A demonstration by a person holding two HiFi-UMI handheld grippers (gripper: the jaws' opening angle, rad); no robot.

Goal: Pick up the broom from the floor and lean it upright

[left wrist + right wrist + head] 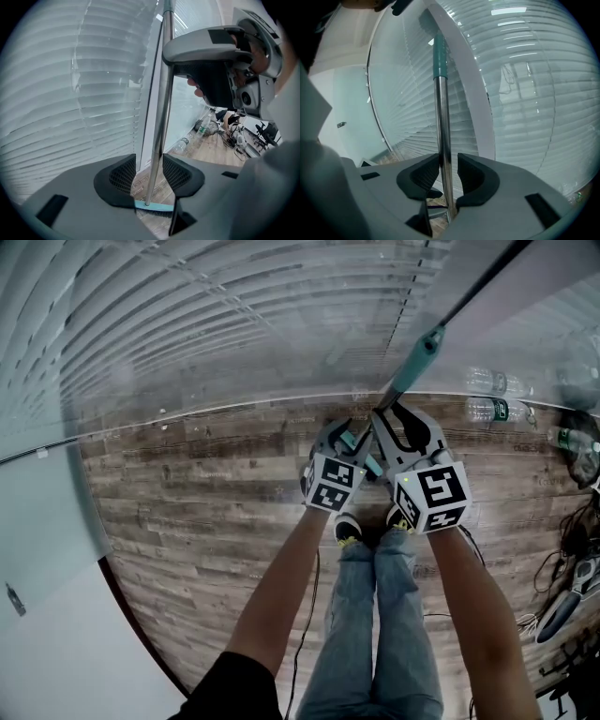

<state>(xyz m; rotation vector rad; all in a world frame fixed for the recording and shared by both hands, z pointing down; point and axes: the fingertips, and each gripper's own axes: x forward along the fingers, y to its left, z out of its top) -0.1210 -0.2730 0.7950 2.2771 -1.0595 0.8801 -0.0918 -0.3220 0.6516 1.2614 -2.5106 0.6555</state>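
The broom is standing upright, its handle running between the parted, unclamped jaws of the left gripper and right gripper.

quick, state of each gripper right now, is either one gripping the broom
Left gripper: open, broom pole between its jaws, not clamped.
Right gripper: open, the same pole between its jaws, not clamped.
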